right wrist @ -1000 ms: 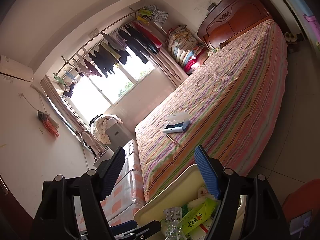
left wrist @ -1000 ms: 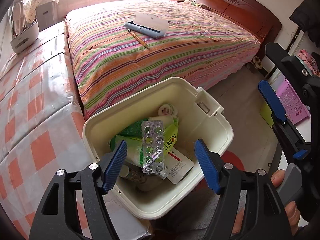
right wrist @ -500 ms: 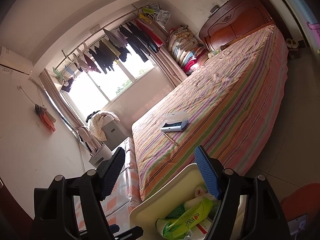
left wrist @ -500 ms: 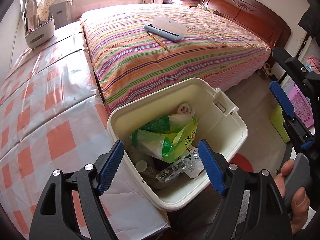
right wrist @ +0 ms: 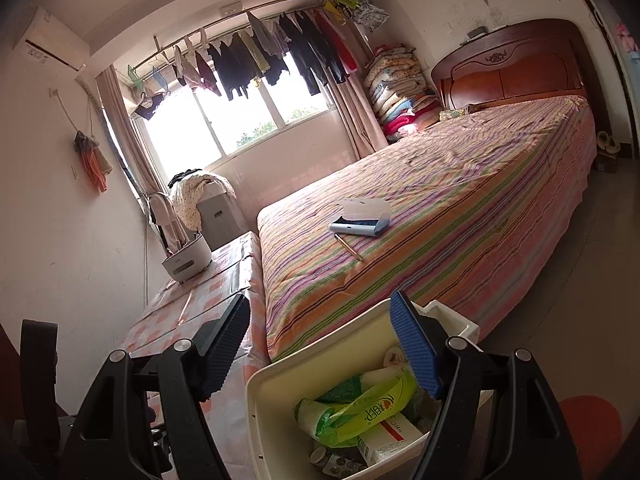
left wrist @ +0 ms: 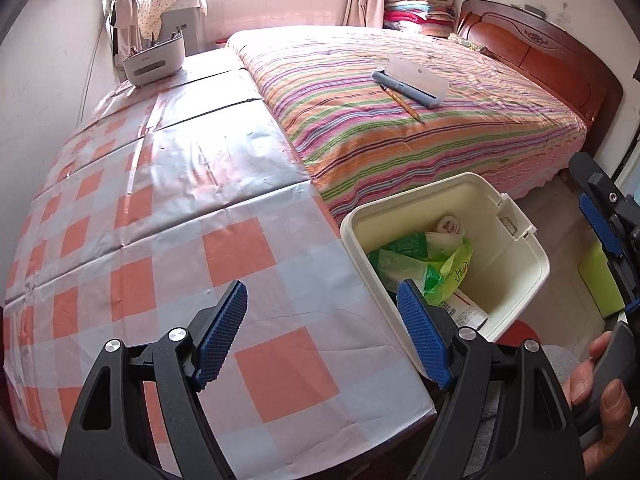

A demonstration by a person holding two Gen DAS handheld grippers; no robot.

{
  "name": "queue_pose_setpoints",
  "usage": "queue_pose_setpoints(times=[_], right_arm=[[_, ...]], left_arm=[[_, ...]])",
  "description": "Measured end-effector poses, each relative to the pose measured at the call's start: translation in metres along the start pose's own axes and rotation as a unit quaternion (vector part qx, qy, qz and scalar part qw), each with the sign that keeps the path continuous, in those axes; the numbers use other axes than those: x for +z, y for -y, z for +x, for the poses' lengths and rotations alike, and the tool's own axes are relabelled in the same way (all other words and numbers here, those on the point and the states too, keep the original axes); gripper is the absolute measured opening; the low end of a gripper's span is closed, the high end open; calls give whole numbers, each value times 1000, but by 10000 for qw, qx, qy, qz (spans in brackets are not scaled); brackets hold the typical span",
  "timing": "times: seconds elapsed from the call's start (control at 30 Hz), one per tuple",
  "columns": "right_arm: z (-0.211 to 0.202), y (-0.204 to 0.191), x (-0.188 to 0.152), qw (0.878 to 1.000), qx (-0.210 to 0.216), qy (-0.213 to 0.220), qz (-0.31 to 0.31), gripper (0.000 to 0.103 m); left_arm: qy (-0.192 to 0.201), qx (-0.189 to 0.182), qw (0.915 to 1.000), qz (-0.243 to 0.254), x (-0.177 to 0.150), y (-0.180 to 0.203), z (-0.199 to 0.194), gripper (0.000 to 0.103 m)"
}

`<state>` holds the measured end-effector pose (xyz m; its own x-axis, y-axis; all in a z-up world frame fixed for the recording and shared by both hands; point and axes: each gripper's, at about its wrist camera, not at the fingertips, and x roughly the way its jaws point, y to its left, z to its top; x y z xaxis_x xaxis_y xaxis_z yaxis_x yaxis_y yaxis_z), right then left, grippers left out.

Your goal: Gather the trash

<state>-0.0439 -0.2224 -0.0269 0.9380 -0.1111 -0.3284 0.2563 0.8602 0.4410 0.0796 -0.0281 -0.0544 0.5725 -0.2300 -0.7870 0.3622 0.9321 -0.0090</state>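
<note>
Over the checkered table, my left gripper hangs wide apart, holding nothing. Right gripper gapes empty too, above the cream trash bin at the table's near-right corner. Bin already holds a green bag, med box, blister pack. Judging by this, collecting's nearly done; a pen w/ case lie far off on the bed.
</note>
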Motion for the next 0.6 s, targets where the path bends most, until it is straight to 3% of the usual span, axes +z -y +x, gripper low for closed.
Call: queue_pose_setpoints(times=[0.23, 0.3, 0.6], right_arm=[[-17, -28, -21, 9947, 95, -778, -661, 70], [-24, -34, -25, 9926, 106, -850, -865, 70], [-34, -49, -37, 9839, 207, -1125, -1371, 71]], left_arm=[[297, 730, 9961, -391, -17, -33, -35, 78], [335, 800, 9954, -408, -21, -36, -42, 87], [250, 939, 9935, -598, -33, -41, -52, 87]])
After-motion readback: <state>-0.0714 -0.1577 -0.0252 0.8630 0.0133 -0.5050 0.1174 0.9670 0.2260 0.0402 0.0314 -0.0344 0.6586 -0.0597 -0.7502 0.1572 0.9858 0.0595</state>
